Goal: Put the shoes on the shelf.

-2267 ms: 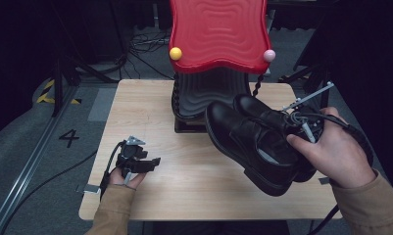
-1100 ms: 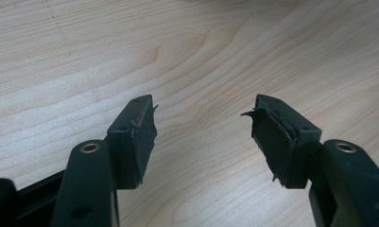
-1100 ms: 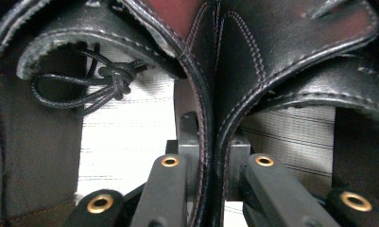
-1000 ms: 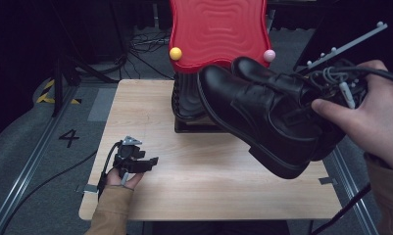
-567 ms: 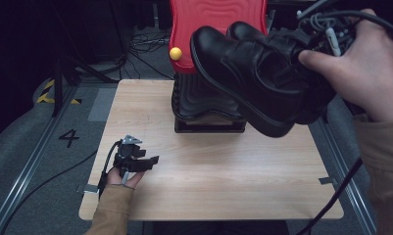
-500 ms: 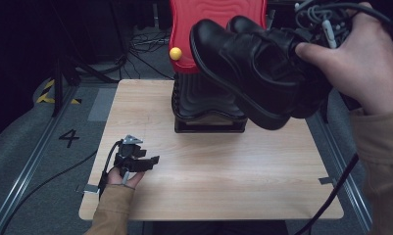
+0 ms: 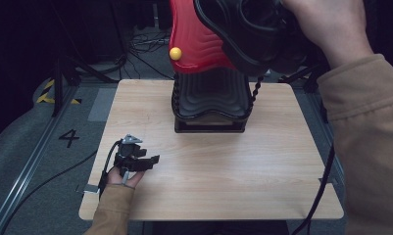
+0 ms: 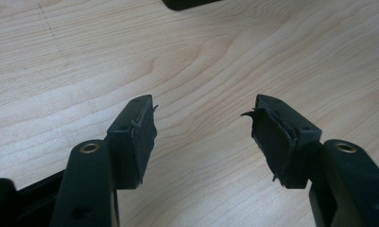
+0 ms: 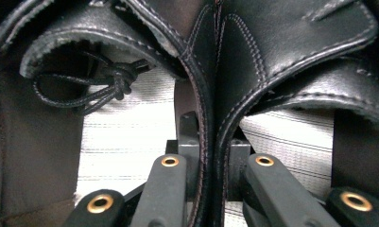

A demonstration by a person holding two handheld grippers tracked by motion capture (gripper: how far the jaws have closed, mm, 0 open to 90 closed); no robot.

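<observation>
We see the right gripper (image 9: 210,163) with jaws clamped on the touching inner walls of two shoes (image 7: 255,29) held high; the left gripper (image 8: 203,127) rests on the surface (image 7: 223,181), jaws wide apart, empty.

Black shoes (image 7: 253,34) held high by right hand (image 7: 326,29), before red stand (image 7: 199,44). Left gripper (image 7: 135,159) resting on worktop (image 7: 233,166).

Looks like a lab or recording studio, dark all round. Pale wooden table (image 7: 262,196) stands on grey carpet (image 7: 32,161) with metal floor rails (image 7: 25,169). Loose black cables (image 7: 145,41), black stand legs (image 7: 59,83), yellow-black hazard tape (image 7: 49,90), painted number 4 (image 7: 69,138).
</observation>
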